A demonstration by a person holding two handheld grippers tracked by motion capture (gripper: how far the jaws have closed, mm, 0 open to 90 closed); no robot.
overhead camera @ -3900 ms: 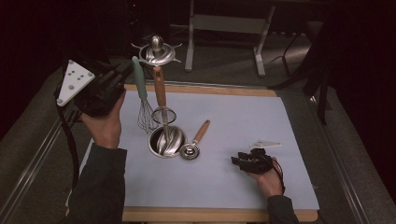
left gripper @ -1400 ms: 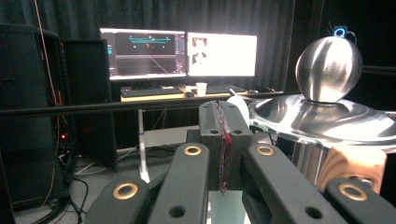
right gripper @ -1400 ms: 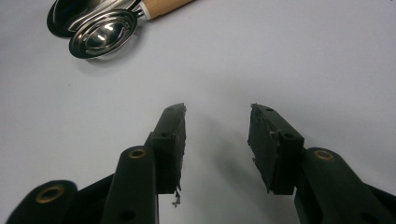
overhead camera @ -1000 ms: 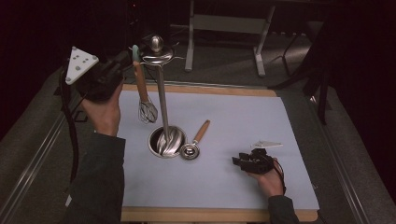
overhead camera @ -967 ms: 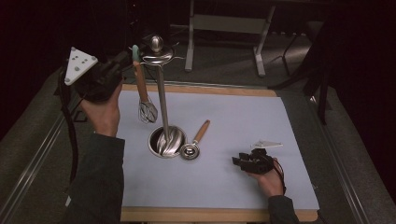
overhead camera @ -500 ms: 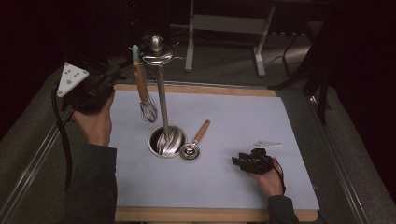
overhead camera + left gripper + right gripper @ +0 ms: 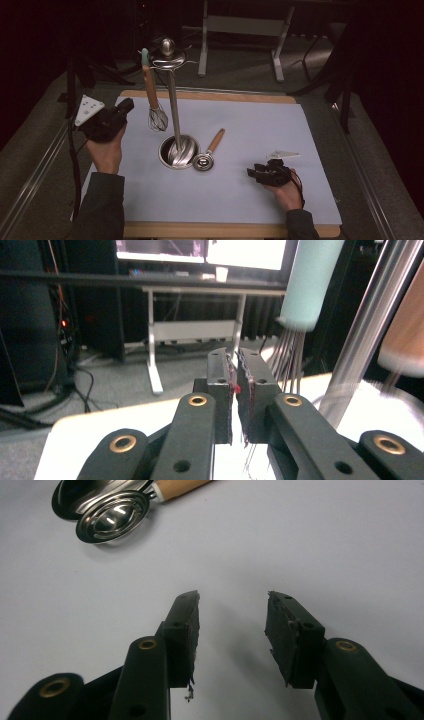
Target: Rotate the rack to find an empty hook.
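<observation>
A metal utensil stand [image 7: 172, 100] rises from a round base [image 7: 178, 150] on the pale mat [image 7: 260, 125]. From its top ring hang a teal-handled whisk [image 7: 310, 285] and, overlapping it in the high view, a wooden handle [image 7: 150, 87]. A wooden-handled metal scoop [image 7: 204, 161] lies beside the base; its bowl [image 7: 112, 517] lies beyond the right jaws. My left gripper [image 7: 125, 106] is low, left of the stand. Its jaws [image 7: 234, 357] have just been opening and stand a narrow gap apart with nothing between them. My right gripper [image 7: 251, 172] rests on the mat, open [image 7: 232, 602] and holding nothing.
The mat lies on a wooden board [image 7: 210, 230] set in a dark, metal-railed table. White table legs [image 7: 240, 35] stand behind it. Bare mat stretches right of the stand and along the front.
My left hand has dropped from beside the hanging handles near the stand's top to low over the mat's left edge. The right hand has not moved.
</observation>
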